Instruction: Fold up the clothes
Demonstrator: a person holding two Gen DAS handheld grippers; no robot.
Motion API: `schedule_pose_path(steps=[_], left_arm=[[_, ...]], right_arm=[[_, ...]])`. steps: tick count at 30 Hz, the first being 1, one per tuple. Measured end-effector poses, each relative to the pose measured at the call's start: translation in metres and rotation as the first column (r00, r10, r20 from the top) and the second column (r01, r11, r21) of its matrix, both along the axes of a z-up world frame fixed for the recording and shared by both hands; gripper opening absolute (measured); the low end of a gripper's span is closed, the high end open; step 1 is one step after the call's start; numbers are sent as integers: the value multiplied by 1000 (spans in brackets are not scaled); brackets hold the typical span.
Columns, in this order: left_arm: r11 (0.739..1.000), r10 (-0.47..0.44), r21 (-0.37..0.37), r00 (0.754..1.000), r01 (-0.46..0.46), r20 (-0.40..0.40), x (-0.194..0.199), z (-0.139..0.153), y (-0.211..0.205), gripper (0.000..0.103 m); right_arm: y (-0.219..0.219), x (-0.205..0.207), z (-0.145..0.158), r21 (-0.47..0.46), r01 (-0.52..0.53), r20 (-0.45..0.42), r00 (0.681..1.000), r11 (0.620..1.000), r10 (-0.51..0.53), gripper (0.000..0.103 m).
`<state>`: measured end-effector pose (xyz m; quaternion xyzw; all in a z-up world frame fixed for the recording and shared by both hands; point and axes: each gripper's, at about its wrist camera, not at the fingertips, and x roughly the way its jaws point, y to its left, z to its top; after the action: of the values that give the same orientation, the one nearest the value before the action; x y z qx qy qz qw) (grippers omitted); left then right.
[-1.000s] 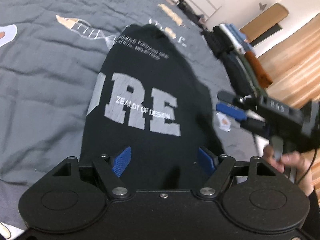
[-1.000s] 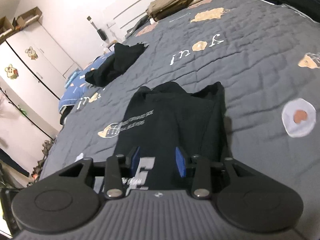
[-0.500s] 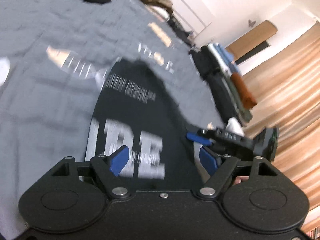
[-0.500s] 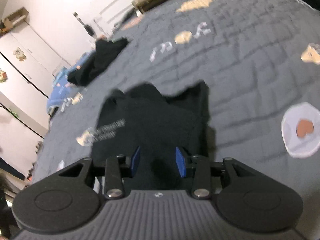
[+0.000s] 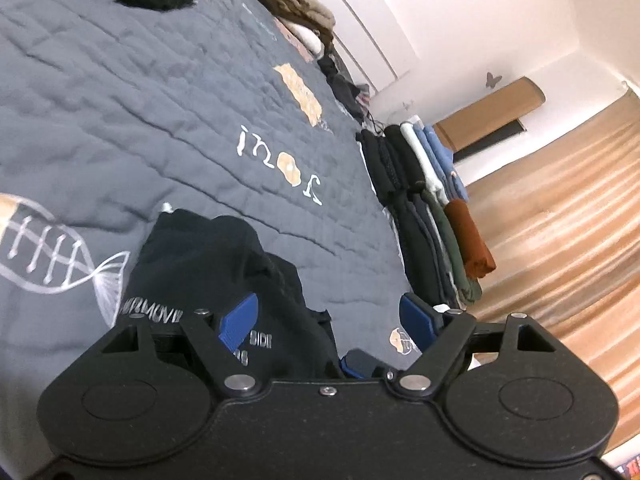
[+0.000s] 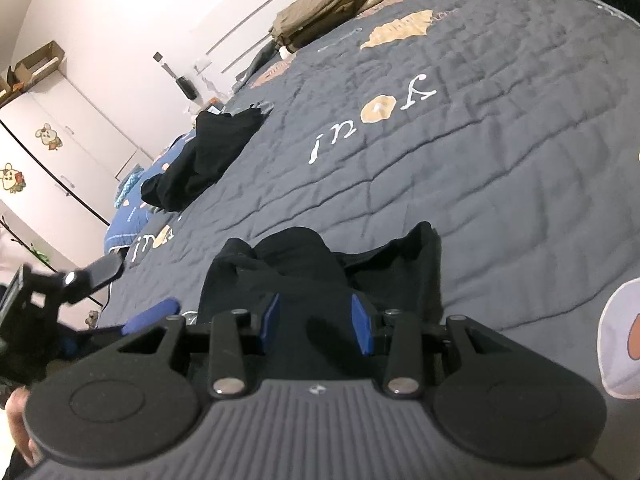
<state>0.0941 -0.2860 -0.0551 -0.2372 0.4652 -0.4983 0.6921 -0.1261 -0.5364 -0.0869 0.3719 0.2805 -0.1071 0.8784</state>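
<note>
Lying on a grey quilted bedspread (image 5: 168, 92): a black printed shirt (image 5: 208, 264), partly folded, its far edge bunched into soft humps. Seen from the left wrist, spread below and ahead of the left gripper (image 5: 328, 312), mostly under the left-hand blue pad (image 5: 238, 316), while the other pad sits over bare quilt just beside the shirt's edge. Jaws wide apart, nothing between the pads, no cloth pinched. Seen from the right wrist, directly ahead of and beneath the right gripper (image 6: 316, 322): the same black shirt (image 6: 320, 268), running away from the fingers. Pads set at a moderate gap above the fabric; whether any cloth is nipped between them cannot be told. Farther off, against the bed's edge, a stack of folded clothes (image 5: 432, 208). Toward the far left, a loose black garment (image 6: 200, 160) in a heap.
</note>
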Motion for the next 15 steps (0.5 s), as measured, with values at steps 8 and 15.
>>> schedule_pose_path(steps=[8,15], left_arm=[[994,-109,-5,994,108,-25,23,-21,-50,77],[997,-69,-26,994,68,-84,44,-54,-53,69]], right_arm=[[-2,1,-18,3,6,-47,999,1000,-6,39],[0,1,-24,-23,-9,-56,998,1000,8,38]])
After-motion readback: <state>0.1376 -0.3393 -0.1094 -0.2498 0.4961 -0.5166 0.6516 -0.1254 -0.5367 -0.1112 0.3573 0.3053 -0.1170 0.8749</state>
